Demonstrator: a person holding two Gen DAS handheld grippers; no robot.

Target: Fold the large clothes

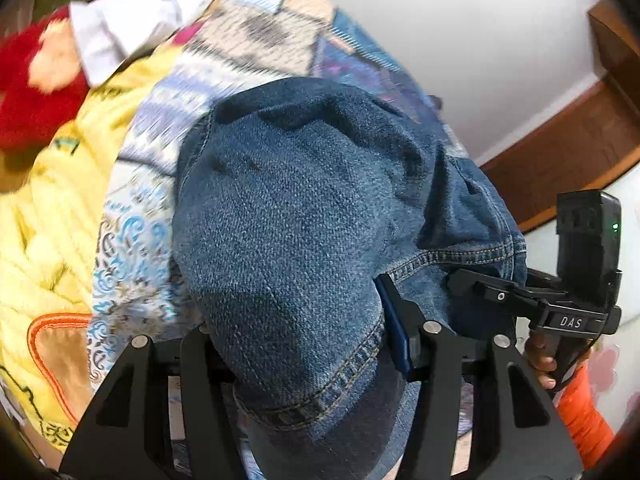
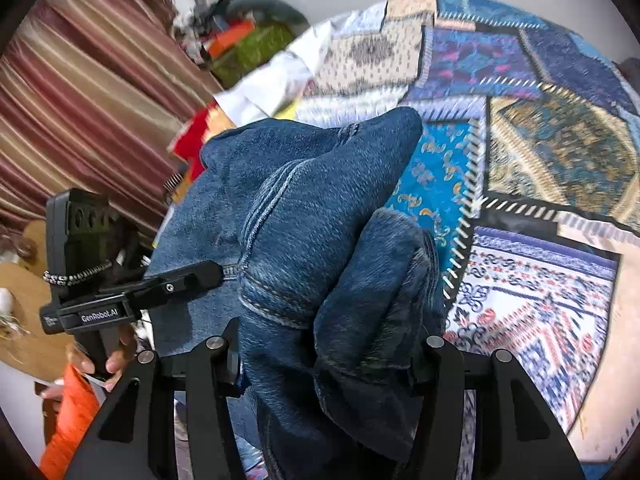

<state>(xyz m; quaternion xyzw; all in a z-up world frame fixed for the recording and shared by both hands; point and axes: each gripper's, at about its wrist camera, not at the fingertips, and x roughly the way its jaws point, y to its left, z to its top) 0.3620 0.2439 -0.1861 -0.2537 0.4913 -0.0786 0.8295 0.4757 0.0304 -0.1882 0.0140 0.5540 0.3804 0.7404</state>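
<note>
the left hand-held gripper (image 1: 304, 344) was clamped on a thick bunch of the denim garment (image 1: 304, 208), which bulged up between its jaws, hem seam curving across the fold. in the left wrist view, from left to right lay a red plush toy (image 1: 28, 96), a yellow blanket (image 1: 44, 216), a white cloth (image 1: 128, 24) and the patchwork bedspread (image 1: 248, 44), with the denim hanging over the bedspread. at the far right the right hand-held gripper (image 1: 468, 280) also bit the denim, held by a hand (image 1: 542, 356) with an orange sleeve (image 1: 584, 412).

in the right wrist view a striped curtain (image 2: 92, 92) stood at the left, then the left hand-held gripper (image 2: 214, 272) pinching the denim's edge. the right hand-held gripper (image 2: 324, 352) was closed on a bunched fold of the denim garment (image 2: 320, 208). the cloth stretched between the two grippers, its long axis running left to right, while a loose peak pointed up and away toward the bedspread (image 2: 552, 152) on the right
</note>
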